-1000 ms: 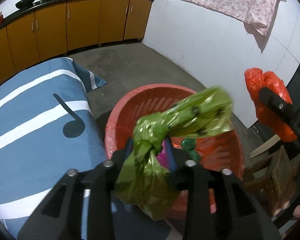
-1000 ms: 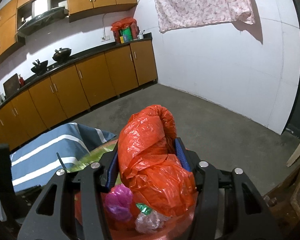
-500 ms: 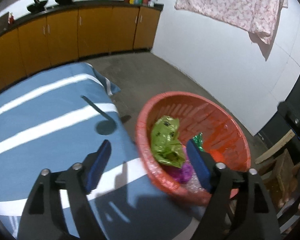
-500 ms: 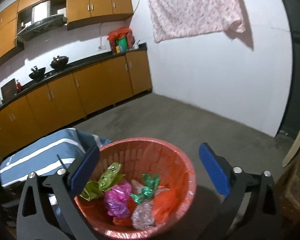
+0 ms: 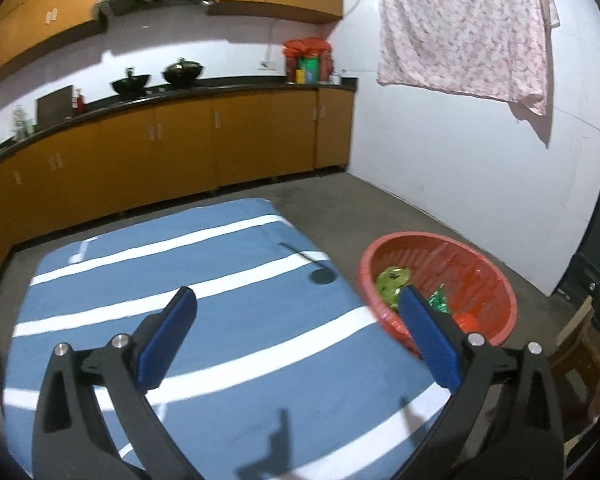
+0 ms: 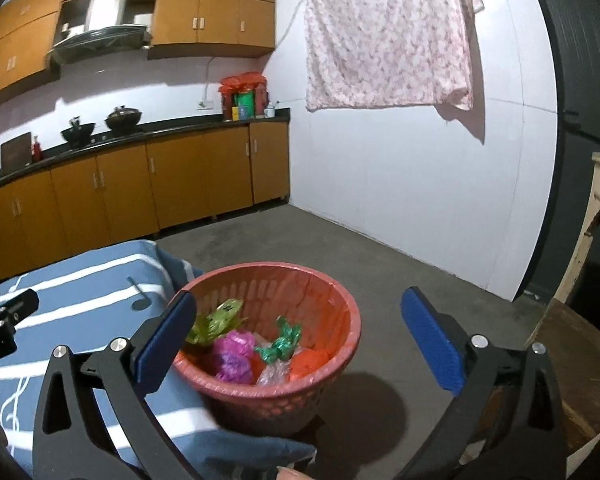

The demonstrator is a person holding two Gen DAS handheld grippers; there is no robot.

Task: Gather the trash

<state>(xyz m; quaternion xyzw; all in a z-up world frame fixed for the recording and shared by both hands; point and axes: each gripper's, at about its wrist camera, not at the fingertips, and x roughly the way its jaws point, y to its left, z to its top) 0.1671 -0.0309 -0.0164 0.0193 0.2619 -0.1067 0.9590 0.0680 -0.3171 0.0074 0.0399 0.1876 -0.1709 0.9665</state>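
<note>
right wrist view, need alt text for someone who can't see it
An open, empty right claw points at a round red plastic basket on a grey concrete floor. The basket holds crumpled plastic bags: green, pink, teal, orange. A blue cloth with white stripes lies to its left, with brown kitchen cabinets behind.

The left gripper (image 5: 296, 310) hangs over a blue striped cloth (image 5: 204, 320), its jaws opening with nothing between them. A red basket (image 5: 496, 276) of crumpled trash bags (image 5: 392, 280) stands beside the cloth.
</note>
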